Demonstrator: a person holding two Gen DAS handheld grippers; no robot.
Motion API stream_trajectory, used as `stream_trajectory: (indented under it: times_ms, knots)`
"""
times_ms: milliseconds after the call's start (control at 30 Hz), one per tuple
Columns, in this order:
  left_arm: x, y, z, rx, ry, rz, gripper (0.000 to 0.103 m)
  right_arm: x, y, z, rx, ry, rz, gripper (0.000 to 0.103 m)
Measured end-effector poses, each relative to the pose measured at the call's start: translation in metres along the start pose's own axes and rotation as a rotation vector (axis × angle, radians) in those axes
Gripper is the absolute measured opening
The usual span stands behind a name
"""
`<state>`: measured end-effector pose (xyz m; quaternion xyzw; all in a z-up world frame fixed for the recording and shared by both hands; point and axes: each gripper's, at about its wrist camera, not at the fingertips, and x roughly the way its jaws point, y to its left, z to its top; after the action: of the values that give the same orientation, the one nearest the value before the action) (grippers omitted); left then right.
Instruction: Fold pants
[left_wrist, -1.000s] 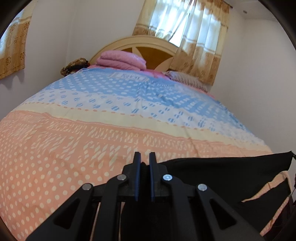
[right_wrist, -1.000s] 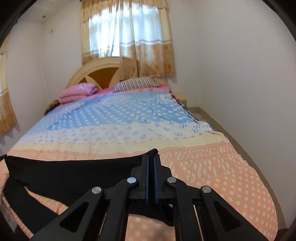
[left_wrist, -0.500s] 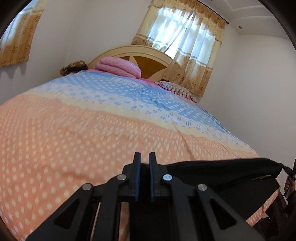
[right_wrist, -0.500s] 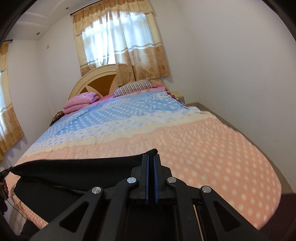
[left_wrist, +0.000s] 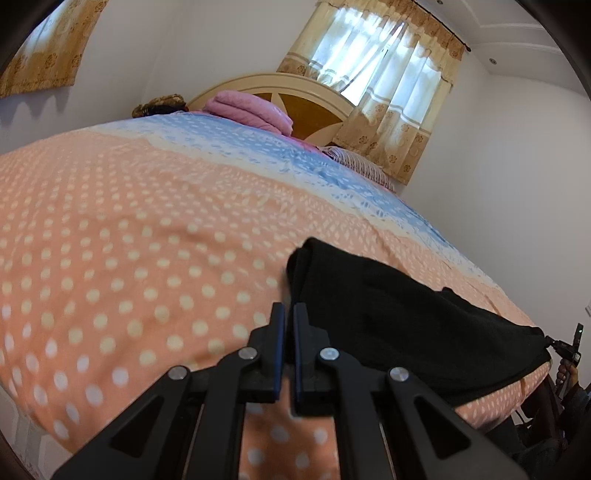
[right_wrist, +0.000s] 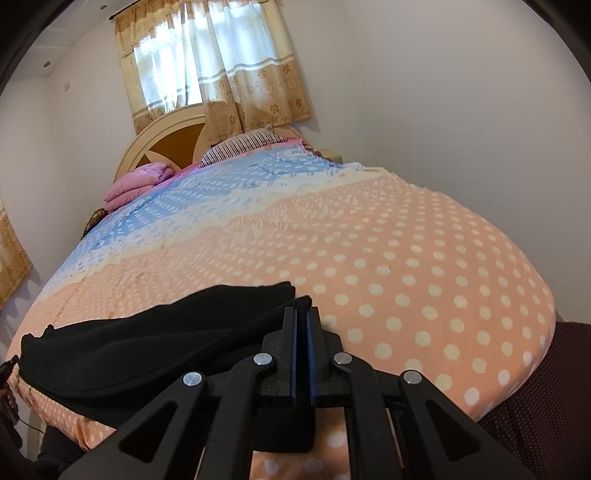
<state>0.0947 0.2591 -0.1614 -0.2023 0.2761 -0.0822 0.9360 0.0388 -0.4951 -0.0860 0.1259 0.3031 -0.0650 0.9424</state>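
Note:
Black pants (left_wrist: 406, 314) lie in a loose fold across the near end of the bed (left_wrist: 110, 258). My left gripper (left_wrist: 287, 314) is low over the bedspread at their left end. Its jaws are closing and stand almost together. Bedspread colour shows through the narrow gap, no cloth shows in it, and the pants' edge lies against the right finger. My right gripper (right_wrist: 303, 314) is shut on the right corner of the pants (right_wrist: 147, 347), with black cloth bunched under its fingers. A hand shows small at the far right edge of the left wrist view.
The bedspread (right_wrist: 406, 258) is peach with white dots near me and blue farther off. A folded pink blanket (left_wrist: 247, 110) and a striped pillow (right_wrist: 240, 146) lie by the headboard (left_wrist: 295, 85). A white wall (right_wrist: 461, 110) runs close along the right side. Dark maroon fabric (right_wrist: 535, 398) sits past the bed's right corner.
Both grippers have come down close to the bedspread. The pants, stretched taut between them before, now lie slack on the bed. Black cloth no longer hangs under the left gripper.

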Motion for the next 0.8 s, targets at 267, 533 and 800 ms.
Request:
stream_trajectory:
  times_ms: [267, 533, 800]
  knots:
    - [-0.014, -0.003, -0.002, -0.015, -0.027, 0.005, 0.007, -0.013, -0.006, -0.009, -0.017, -0.006, -0.03, 0.008]
    - [0.002, -0.009, -0.002, -0.054, 0.028, -0.009, 0.05, -0.031, -0.028, -0.023, 0.078, -0.026, -0.06, 0.02]
    - [0.008, -0.016, -0.003, -0.041, 0.071, 0.029, 0.006, -0.032, -0.012, -0.028, 0.084, -0.051, -0.014, 0.059]
